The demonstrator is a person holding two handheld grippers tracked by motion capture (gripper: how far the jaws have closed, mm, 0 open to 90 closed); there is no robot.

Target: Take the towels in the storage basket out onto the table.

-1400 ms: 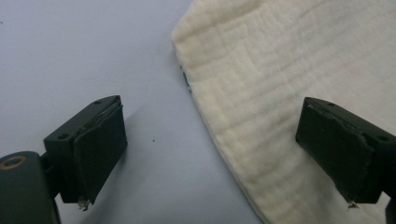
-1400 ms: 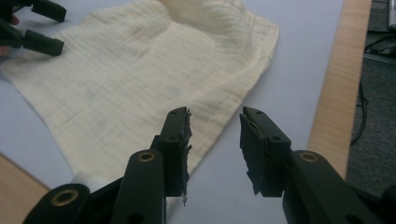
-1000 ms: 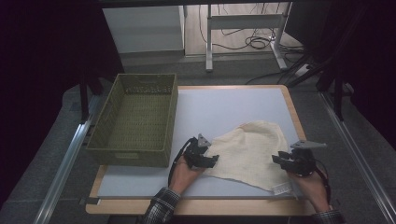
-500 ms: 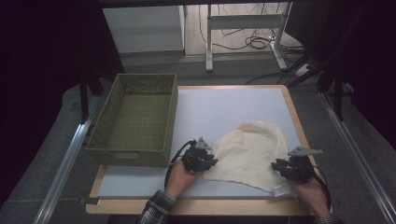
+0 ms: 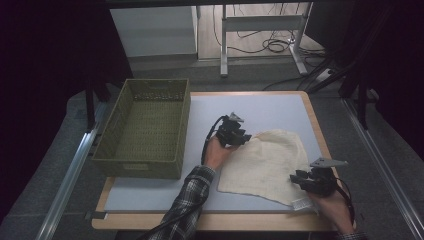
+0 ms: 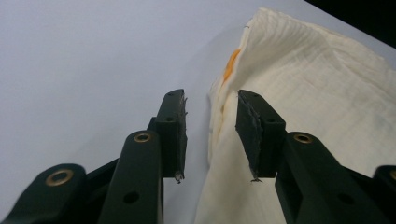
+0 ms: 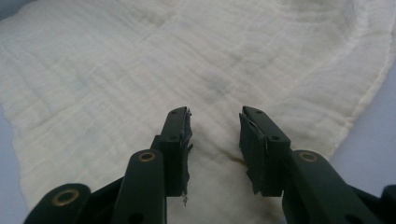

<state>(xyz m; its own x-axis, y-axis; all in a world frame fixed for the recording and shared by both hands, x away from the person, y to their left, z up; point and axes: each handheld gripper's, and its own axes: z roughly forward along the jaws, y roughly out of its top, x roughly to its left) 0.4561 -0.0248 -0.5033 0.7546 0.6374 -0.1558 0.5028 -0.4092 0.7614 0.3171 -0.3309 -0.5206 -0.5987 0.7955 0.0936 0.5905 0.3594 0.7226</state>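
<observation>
My left tongs (image 5: 239,136) sit at the far left corner of the cream cloth (image 5: 267,165), and in the left gripper view (image 6: 210,135) their black jaws stand parted with a raised fold of the cloth's edge (image 6: 299,93) running up between them. The jaws have just opened a little, and the pads do not press on the fabric, so they are released. That fold shows an orange mark (image 6: 231,65) on its underside.

My right tongs (image 5: 305,181) rest at the near right corner of the cloth, also parted. In the right gripper view (image 7: 215,140) the pads, frayed at their edges, hover over flat fabric (image 7: 187,60) without pinching it, after easing apart a touch.

The cloth is a soft, crinkled gauze with a stitched hem, lying mostly flat on the right half of the pale, smooth worktop (image 5: 270,107), its outline rounded at the far end. To the left stands an olive-green woven basket (image 5: 142,160), rectangular with a mesh-like wall, well apart from the cloth.
</observation>
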